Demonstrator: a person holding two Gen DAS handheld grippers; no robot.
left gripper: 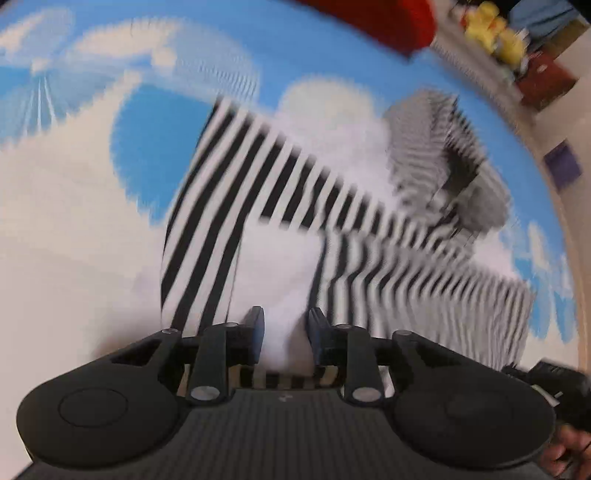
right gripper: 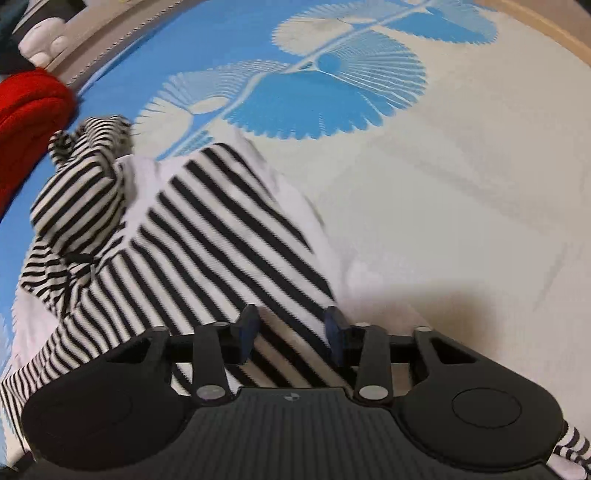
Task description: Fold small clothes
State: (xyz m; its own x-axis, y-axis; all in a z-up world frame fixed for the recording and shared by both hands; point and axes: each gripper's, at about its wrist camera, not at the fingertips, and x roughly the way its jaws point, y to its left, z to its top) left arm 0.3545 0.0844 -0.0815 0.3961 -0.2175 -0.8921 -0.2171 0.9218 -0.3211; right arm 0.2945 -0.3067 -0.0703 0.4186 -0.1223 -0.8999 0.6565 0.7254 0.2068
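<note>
A small black-and-white striped garment (left gripper: 258,166) with white panels lies spread on a blue and white patterned sheet (left gripper: 74,203); its bunched end (left gripper: 443,166) is blurred. My left gripper (left gripper: 286,332) is low over the near edge, its jaws apart, with white fabric in the gap and no visible pinch. In the right wrist view the same garment (right gripper: 207,229) runs up to the left to a crumpled striped part (right gripper: 85,177). My right gripper (right gripper: 291,328) sits over a striped edge, jaws apart, the cloth lying between the fingers without being pressed.
A red cushion-like thing (left gripper: 388,22) (right gripper: 29,122) lies at the sheet's far edge. Yellow plush toys (left gripper: 495,33) and boxes sit beyond it. A hand (left gripper: 569,454) shows at the lower right. Bare white sheet (right gripper: 443,184) stretches to the right of the garment.
</note>
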